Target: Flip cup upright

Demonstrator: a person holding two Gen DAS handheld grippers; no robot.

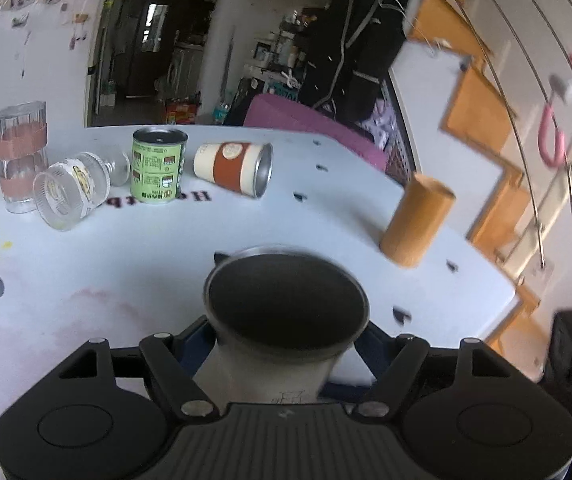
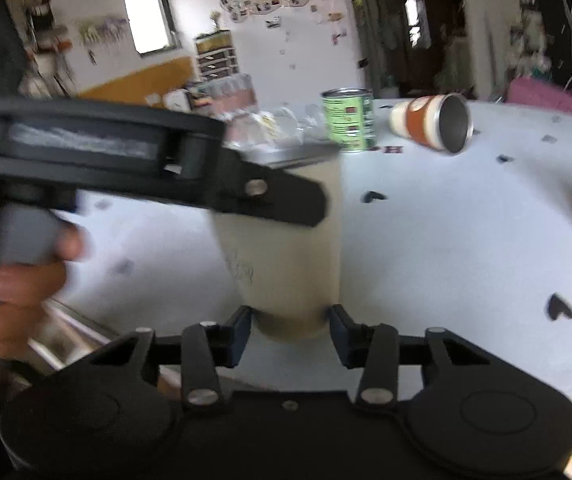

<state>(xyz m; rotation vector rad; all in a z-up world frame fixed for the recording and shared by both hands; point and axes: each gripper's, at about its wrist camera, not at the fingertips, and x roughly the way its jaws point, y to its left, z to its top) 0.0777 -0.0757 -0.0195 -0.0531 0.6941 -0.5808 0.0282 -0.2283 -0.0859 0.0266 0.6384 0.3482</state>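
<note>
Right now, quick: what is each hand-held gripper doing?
Left hand-held gripper: shut on the cream cup.
Right hand-held gripper: open, fingers either side of the cup's base, not visibly gripping.

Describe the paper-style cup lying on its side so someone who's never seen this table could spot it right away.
Start at the white table and find the upright green can near its far edge. Immediately right of it lies the cup on its side, apart from the can, its open mouth facing right. It is cream with a rust-orange band and a metallic inside, unlike the clear glass items left of the can.
</note>
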